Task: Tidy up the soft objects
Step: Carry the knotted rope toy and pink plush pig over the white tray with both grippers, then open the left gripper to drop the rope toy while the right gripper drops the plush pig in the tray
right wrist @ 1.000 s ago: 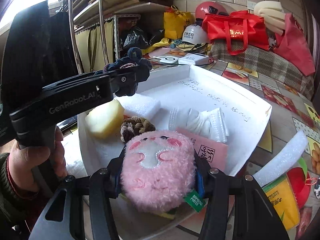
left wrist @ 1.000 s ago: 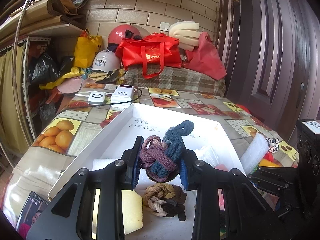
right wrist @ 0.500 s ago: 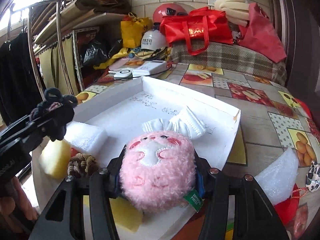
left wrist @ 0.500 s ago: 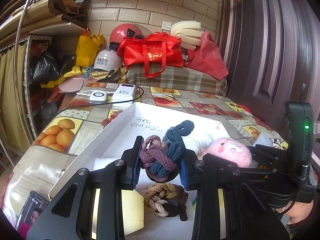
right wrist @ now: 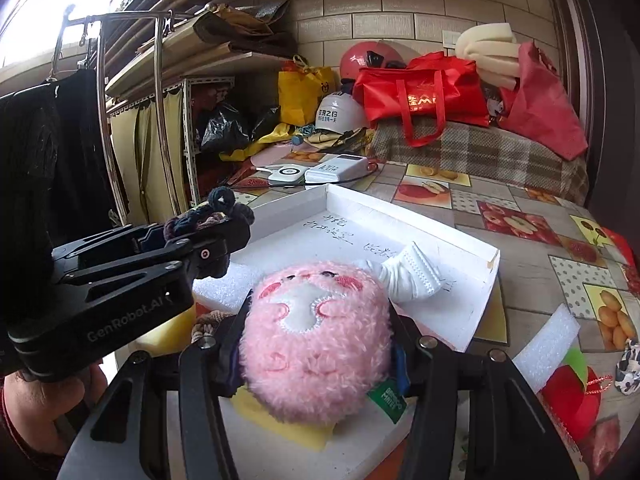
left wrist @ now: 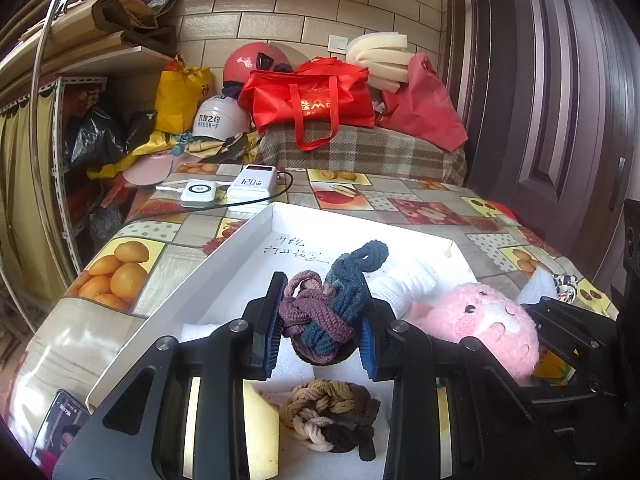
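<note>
The left gripper (left wrist: 320, 330) is clenched on a knot (left wrist: 322, 312) of braided cord, held above the white tray (left wrist: 208, 280), and the right gripper (right wrist: 316, 354) squeezes a pink plush (right wrist: 316, 344) across its middle over the tray's near end. Both look light and squashy, unlikely to slip or break. A second knot (left wrist: 330, 414) lying in the tray is best taken across its thick middle, not by a loose loop.
</note>
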A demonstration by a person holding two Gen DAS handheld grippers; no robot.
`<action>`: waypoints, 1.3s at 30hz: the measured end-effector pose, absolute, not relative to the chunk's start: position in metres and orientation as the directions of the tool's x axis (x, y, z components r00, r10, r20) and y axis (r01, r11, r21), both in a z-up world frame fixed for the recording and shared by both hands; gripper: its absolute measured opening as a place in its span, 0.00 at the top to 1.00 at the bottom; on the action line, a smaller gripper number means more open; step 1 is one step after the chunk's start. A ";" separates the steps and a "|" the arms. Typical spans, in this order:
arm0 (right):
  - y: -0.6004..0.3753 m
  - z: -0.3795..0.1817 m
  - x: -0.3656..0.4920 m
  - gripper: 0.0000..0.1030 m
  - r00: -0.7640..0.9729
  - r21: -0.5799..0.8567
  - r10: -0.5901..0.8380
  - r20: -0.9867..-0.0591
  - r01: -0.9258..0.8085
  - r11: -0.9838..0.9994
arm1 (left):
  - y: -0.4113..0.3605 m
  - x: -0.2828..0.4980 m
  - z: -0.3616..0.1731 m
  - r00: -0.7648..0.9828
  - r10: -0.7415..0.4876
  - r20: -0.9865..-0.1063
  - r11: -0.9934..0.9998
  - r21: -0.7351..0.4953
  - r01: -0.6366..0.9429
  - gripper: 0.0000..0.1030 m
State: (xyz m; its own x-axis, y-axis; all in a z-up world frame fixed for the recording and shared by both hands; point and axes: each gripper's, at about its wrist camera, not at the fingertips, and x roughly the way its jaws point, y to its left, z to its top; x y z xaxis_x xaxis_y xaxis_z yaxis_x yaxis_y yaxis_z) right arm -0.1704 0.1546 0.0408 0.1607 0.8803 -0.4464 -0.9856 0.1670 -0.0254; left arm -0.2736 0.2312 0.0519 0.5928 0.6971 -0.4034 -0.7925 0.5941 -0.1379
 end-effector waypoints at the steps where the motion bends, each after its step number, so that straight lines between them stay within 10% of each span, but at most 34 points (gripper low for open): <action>1: 0.156 0.040 -0.169 0.47 0.159 -0.017 0.879 -0.450 -0.985 0.170 | 0.231 -0.271 0.052 0.586 0.701 -0.406 0.591 -0.128 -0.796 0.70; 10: 0.163 0.040 -0.171 0.45 0.165 -0.028 0.879 -0.448 -0.985 0.170 | 0.233 -0.276 0.052 0.546 0.735 -0.402 0.545 -0.128 -0.829 0.62; 18: 0.156 0.044 -0.183 0.00 0.184 -0.085 0.898 -0.401 -0.983 0.163 | 0.221 -0.285 0.056 0.509 0.794 -0.332 0.505 -0.105 -0.857 0.00; 39: 0.116 0.052 -0.183 0.00 0.202 -0.062 0.947 -0.249 -0.979 0.192 | 0.215 -0.309 0.058 0.494 0.819 -0.292 0.451 -0.205 -0.869 0.00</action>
State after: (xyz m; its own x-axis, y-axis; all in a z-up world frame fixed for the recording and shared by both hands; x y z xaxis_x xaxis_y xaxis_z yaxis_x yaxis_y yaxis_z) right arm -0.1827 0.1162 0.0517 0.2019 0.9471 -0.2495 -0.9794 0.1924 -0.0620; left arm -0.3092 0.2153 0.0581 0.4942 0.8187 -0.2923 -0.8686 0.4512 -0.2049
